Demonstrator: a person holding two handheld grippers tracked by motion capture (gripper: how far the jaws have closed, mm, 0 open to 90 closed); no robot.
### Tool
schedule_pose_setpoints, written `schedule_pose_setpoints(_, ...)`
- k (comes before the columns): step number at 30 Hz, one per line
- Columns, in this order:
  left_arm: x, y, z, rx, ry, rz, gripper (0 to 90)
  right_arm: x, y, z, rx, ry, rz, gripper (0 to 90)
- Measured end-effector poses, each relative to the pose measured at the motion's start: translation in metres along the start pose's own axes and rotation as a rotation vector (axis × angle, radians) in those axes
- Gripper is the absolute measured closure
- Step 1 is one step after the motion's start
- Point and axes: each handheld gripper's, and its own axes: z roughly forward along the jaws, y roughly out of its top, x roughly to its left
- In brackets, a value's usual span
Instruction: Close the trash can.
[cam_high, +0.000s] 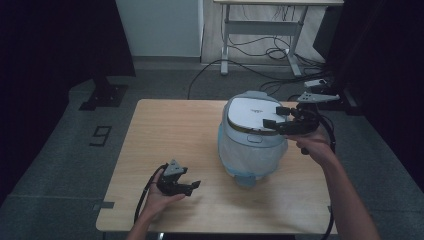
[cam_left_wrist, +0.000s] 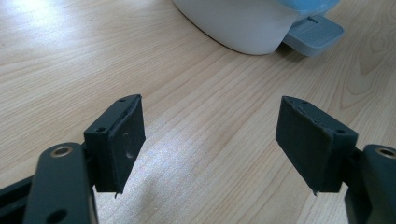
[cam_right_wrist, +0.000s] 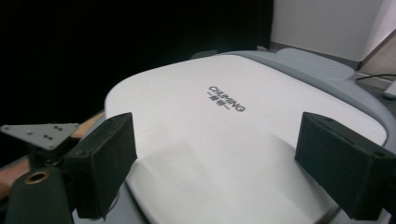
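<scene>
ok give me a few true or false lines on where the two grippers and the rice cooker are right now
1. The rice cooker has its lid shut. True.
2. The right gripper is over the cooker's lid, jaws apart. True.
3. The left gripper is clamped on the cooker. False: it is low over the wooden table, apart from the cooker, jaws open and empty.
4. The cooker lies on its side. False: it stands upright.
5. The lid bears printed lettering. True.
</scene>
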Motion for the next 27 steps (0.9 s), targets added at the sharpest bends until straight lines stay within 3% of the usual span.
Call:
schedule_pose_setpoints(5,0.000,0.000,0.000,0.004,-0.001,0.001,23.9,0.002,-0.001,0.006,0.011,-0.079,-0.039,12.4)
schedule_pose_setpoints(8,0.000,0.000,0.001,0.005,-0.001,0.000,23.8,0.007,-0.005,0.011,0.033,-0.134,-0.090,12.2)
schedule_pose_setpoints(19,0.000,-0.001,0.002,0.013,-0.004,0.002,23.6,0.014,-0.008,0.012,0.047,-0.172,-0.119,13.7)
schedule_pose_setpoints(24,0.000,-0.001,0.001,0.007,-0.004,-0.001,23.5,0.016,-0.010,0.010,0.035,-0.180,-0.110,13.7)
schedule_pose_setpoints(27,0.000,-0.001,0.000,0.005,-0.001,-0.002,23.5,0.015,-0.013,0.003,0.008,-0.177,-0.081,13.2)
